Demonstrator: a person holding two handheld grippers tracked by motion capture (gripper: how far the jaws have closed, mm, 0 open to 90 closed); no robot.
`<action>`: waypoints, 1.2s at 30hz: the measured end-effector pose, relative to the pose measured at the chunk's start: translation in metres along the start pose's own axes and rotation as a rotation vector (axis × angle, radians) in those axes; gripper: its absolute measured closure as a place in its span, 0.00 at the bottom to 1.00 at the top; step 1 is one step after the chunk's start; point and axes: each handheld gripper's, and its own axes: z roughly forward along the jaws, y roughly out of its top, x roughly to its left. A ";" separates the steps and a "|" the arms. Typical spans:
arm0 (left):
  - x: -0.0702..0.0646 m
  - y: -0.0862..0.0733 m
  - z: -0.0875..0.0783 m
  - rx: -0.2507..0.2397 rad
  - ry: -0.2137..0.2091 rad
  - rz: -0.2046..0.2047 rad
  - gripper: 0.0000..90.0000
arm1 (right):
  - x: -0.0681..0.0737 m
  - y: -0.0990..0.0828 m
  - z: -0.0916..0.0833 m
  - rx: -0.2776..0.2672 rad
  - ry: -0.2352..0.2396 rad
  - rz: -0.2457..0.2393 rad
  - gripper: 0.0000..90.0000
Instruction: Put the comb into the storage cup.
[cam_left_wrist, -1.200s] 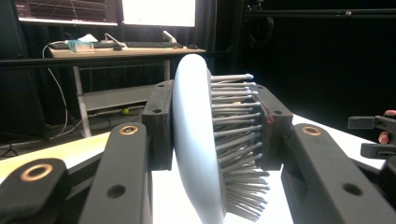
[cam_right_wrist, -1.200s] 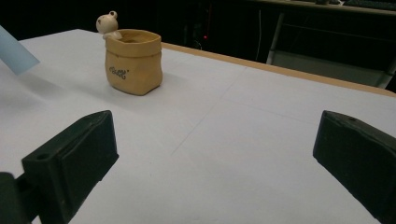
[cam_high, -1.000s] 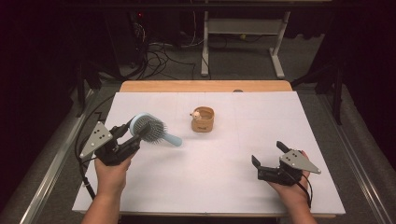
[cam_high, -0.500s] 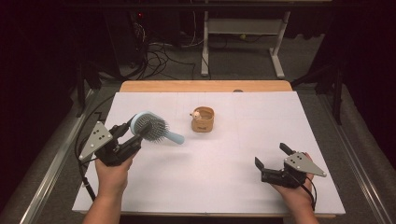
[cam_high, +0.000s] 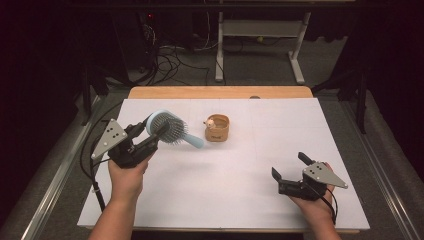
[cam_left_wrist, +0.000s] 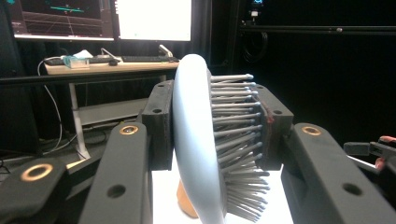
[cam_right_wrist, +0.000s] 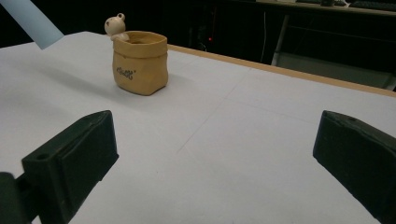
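In the left gripper view the hairbrush (cam_left_wrist: 196, 154) runs off the bottom edge with its handle unseen and hides most of the tan pot (cam_left_wrist: 186, 205), whose dark lettering (cam_right_wrist: 125, 71) is too small to read.

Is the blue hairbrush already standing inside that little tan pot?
No, the hairbrush is clamped by its head in the left gripper, beside the tan pot, not in it.

White-topped table, one small pot standing on it

We see the table (cam_high: 235, 200) covered in white with a wooden far edge; the tan sack-shaped pot (cam_right_wrist: 139, 62) stands directly on it, beyond and left of the right gripper's spread jaws.
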 end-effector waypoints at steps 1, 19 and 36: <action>0.000 0.002 0.002 0.000 -0.004 0.001 0.65 | 0.000 0.000 0.000 0.000 0.000 0.001 0.00; -0.007 0.024 0.027 -0.027 -0.041 -0.007 0.65 | 0.001 0.001 -0.001 -0.005 0.001 0.004 0.00; -0.014 0.043 0.060 -0.032 -0.061 0.017 0.65 | 0.001 0.001 -0.001 -0.009 0.003 0.004 0.00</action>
